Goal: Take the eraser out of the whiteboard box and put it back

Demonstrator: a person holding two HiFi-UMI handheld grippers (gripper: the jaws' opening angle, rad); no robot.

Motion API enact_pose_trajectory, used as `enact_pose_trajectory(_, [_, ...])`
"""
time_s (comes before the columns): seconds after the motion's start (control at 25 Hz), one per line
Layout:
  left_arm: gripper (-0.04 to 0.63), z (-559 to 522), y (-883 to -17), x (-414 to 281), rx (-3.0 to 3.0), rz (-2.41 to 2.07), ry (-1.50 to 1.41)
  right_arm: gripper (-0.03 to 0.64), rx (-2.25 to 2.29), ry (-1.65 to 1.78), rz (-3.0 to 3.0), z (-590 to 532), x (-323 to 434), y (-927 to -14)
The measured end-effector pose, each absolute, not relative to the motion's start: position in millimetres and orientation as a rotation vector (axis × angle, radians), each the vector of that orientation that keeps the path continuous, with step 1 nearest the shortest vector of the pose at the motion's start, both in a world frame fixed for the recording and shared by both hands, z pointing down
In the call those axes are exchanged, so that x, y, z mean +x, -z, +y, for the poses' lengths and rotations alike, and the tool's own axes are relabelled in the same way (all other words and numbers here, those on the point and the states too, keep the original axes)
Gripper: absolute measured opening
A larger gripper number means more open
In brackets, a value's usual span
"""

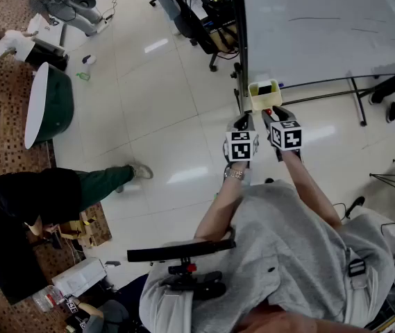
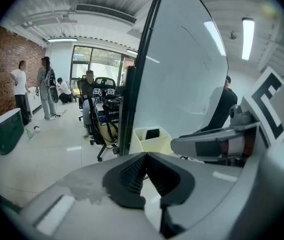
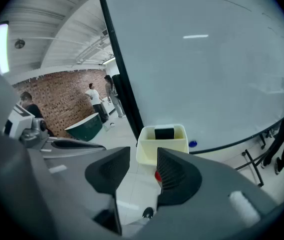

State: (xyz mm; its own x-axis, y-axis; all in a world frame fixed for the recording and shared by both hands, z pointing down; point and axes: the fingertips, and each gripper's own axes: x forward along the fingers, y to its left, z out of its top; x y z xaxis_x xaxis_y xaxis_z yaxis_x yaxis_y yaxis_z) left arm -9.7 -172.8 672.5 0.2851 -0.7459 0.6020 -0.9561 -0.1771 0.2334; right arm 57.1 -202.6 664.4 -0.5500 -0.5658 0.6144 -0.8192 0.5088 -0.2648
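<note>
so the eraser [image 3: 164, 133] is in the whiteboard box [image 3: 184, 143], a dark block standing against the back wall of that pale yellow tub. the box hangs at the bottom corner of the whiteboard [image 3: 206, 59], right beside its dark frame post [image 3: 119, 69].

your right gripper [image 3: 143, 156] is just short of the box and aimed at it. its jaws are apart with nothing between the pads, and you can see the box front through the gap. it's not touching the box. there's a small red thing [image 3: 157, 176] just by one pad, can't tell what it is.

your left gripper [image 2: 145, 157] is alongside, jaws closed together at the tips and empty. it's also pointed toward the box, with the eraser visible beyond it. in the head view both grippers sit side by side just below the box, marker cubes facing up.

further out there's an office chair [image 1: 190, 19] by the board's edge and a green tub with a white rim [image 1: 51, 106] on the pale floor [image 1: 155, 116]. a person in a dark top [image 1: 44, 193] is off to your left.
</note>
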Motion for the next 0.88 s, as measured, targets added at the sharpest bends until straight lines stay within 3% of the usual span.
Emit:
enact_pose_trajectory(0.36, [0.005, -219.7, -682.9, -66.4, 1.978, -1.484, -0.452, 0.313, 1.231, -0.749, -2.122, -280.8, 35.9, -691.3])
enact_pose_trajectory(0.56, [0.005, -237.3, -686.1, -71.6, 1.973, -1.483, -0.442, 0.345, 1.215, -0.794, -2.041, -303.6, 33.1, -718.4])
enact_pose_trajectory(0.76, [0.005, -252.5, -683.8, -79.4, 1.962, -1.507, -0.432, 0.347, 1.207, -0.838, -1.972, -315.5, 28.4, -736.7])
enact_pose_trajectory(0.8, [0.005, -255.6, -682.1, -80.9, 1.962, -1.511, -0.432, 0.335, 1.210, -0.826, -1.958, -317.1, 29.0, -737.0])
enact_pose_trajectory(0.84, [0.005, -259.1, -679.6, -82.0, 1.964, -1.514, -0.432, 0.276, 1.209, -0.819, -1.952, -318.1, 30.4, -736.3])
enact_pose_trajectory(0.88, [0.005, -262.6, -676.7, -82.9, 1.967, -1.517, -0.430, 0.278, 1.202, -0.821, -1.957, -318.3, 32.0, -734.3])
